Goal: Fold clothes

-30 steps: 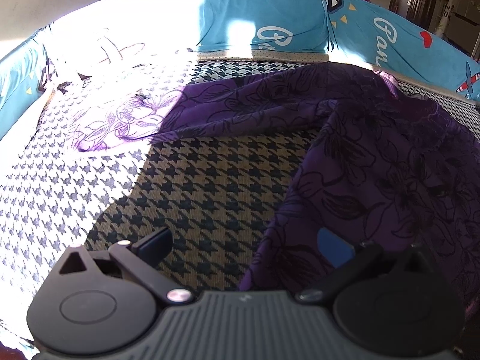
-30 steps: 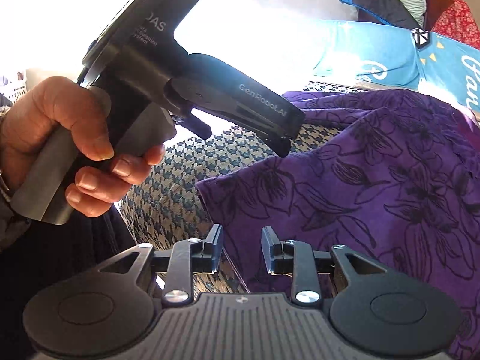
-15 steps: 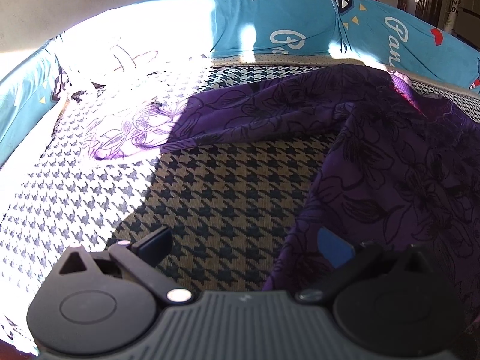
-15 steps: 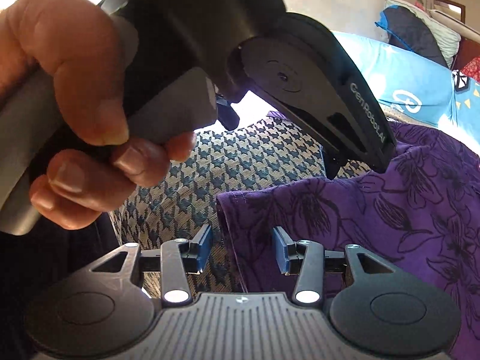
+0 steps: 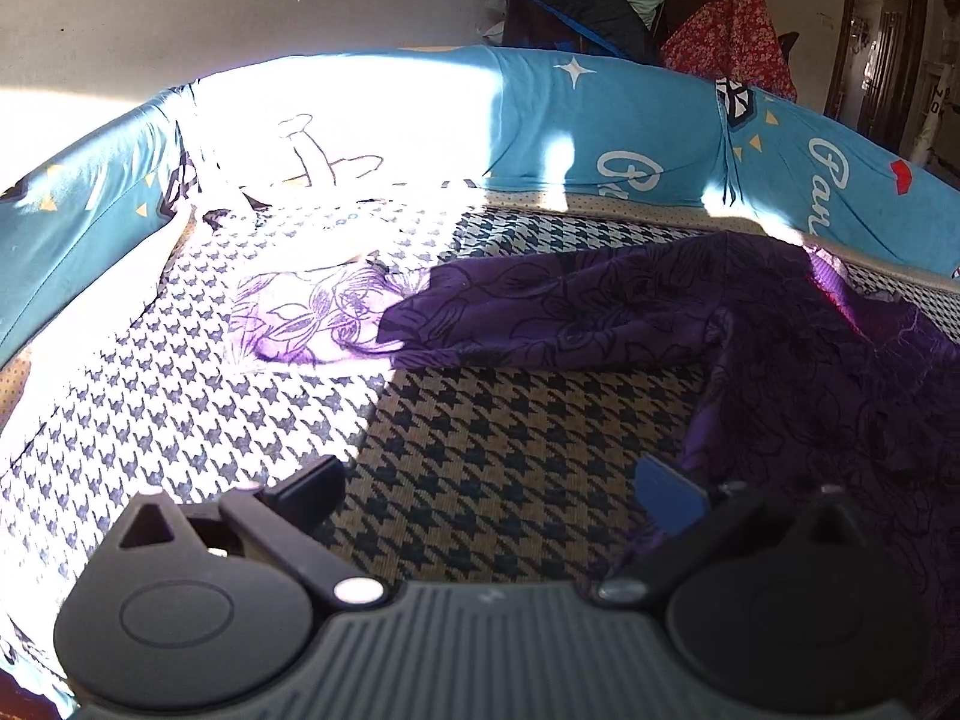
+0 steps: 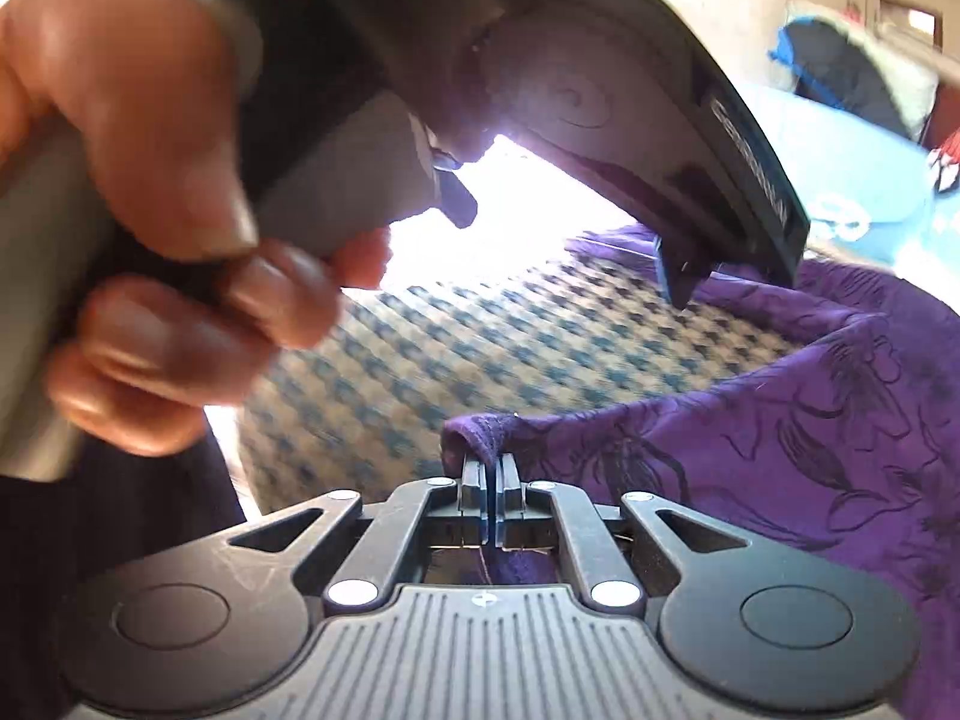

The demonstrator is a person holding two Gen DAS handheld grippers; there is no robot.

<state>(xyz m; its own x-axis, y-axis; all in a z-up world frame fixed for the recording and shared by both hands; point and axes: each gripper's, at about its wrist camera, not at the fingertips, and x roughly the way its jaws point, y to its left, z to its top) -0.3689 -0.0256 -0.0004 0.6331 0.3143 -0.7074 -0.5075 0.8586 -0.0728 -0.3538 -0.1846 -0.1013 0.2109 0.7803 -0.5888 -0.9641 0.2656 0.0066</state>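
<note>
My right gripper (image 6: 492,480) has its fingers pinched almost together on a rolled corner of the purple garment (image 6: 750,408); a bit of purple cloth also shows behind the fingers, inside the linkage. From that pinched corner the garment spreads away to the right of the fingers and ahead of them, over the houndstooth bed cover (image 6: 510,354). Above and to the left of those fingers, very close to the lens and blurred, I see a hand (image 6: 156,198) wrapped around the grey handle of the left gripper.

My left gripper (image 5: 492,480) has its fingers spread wide apart with only bed cover (image 5: 480,438) between them. The garment (image 5: 780,372) lies to the right of them, its edge reaching the right finger (image 5: 669,495); I cannot tell for sure whether cloth touches it. One arm of the garment stretches across ahead of the fingers into a bright patch of sun. Beyond that, a blue printed cushion (image 5: 600,120) runs along the far edge of the bed.
</note>
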